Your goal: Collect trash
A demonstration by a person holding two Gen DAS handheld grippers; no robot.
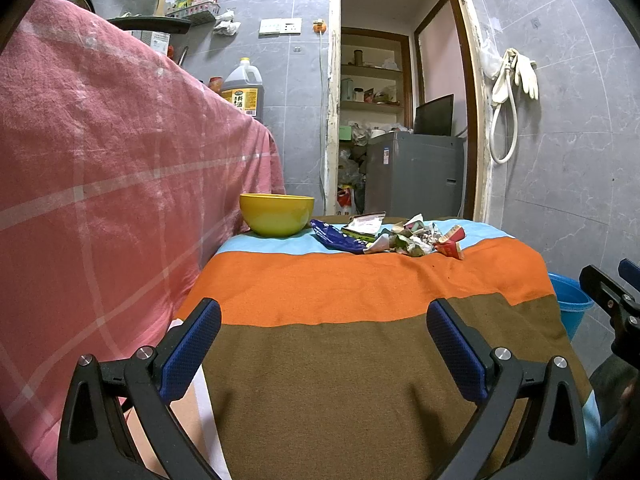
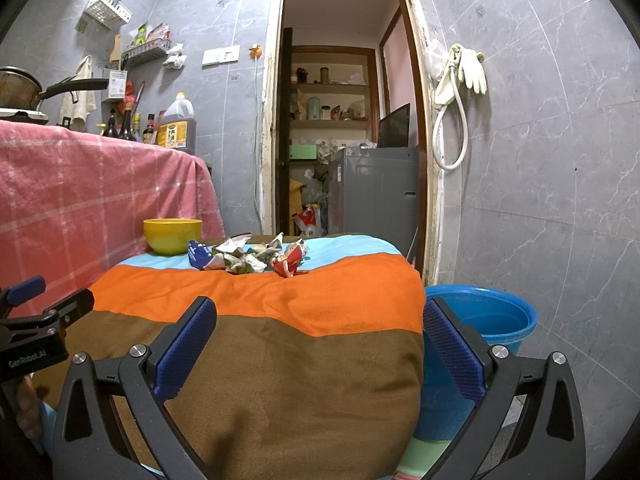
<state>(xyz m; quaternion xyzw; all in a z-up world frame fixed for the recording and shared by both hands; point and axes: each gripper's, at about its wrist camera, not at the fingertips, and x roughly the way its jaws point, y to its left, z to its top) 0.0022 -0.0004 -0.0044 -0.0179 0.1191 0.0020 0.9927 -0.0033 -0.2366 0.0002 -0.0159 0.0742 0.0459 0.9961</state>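
A heap of crumpled wrappers [image 1: 384, 238] lies in the middle of the frame on the pale blue stripe at the far end of a striped cloth [image 1: 360, 280], a dark blue packet at its left edge and a red one at its right. Just left of the heap stands a yellow bowl [image 1: 277, 214]. At the lower right of the right wrist view a blue bucket [image 2: 486, 316] sits beside the cloth. The left gripper [image 1: 324, 344] and right gripper [image 2: 320, 344] both hang over the brown stripe, jaws spread wide, holding nothing
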